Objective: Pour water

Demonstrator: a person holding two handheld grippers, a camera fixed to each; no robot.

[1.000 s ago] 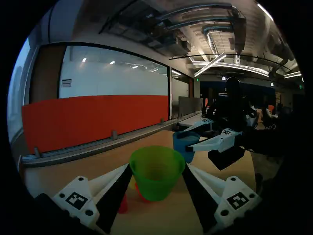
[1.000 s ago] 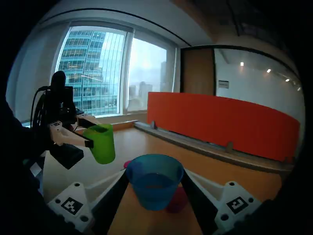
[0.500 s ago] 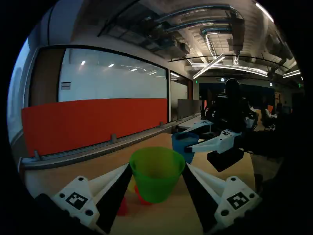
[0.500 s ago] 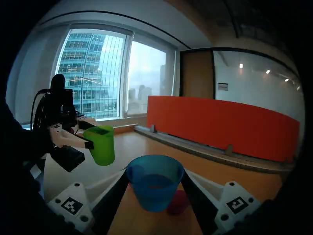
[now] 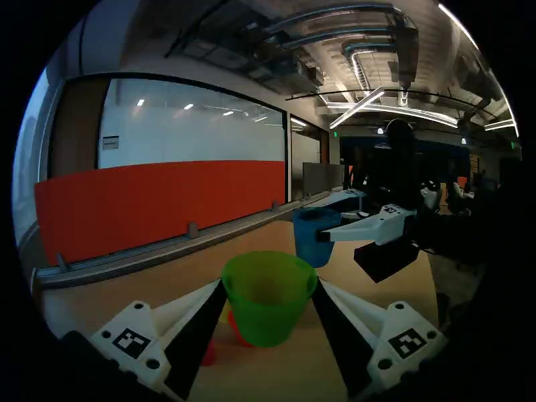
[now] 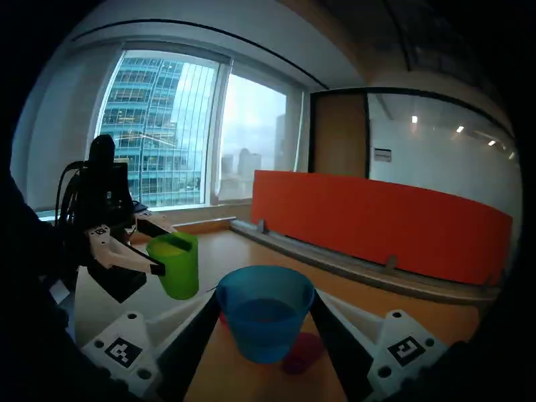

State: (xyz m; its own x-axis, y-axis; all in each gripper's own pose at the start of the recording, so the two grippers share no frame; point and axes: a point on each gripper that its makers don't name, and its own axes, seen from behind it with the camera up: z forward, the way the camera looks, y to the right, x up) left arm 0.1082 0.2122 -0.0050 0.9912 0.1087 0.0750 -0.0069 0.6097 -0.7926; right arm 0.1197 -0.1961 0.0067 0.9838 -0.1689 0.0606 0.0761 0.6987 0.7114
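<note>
Here, the green cup (image 5: 269,295) is pinched upright between both fingers of the left gripper (image 5: 268,287) and held above the wooden desk (image 5: 201,264). The blue cup (image 6: 266,311) is clamped in the same way by the right gripper (image 6: 265,299), upright, with liquid seen inside it. In the left gripper view, the blue cup is seen farther off, above the green rim and apart from it. A small red cup (image 5: 236,329) is noted on the desk under the green cup, and a pink cup (image 6: 303,350) under the blue cup. An orange partition (image 5: 154,201) is set along the desk's far edge.
</note>
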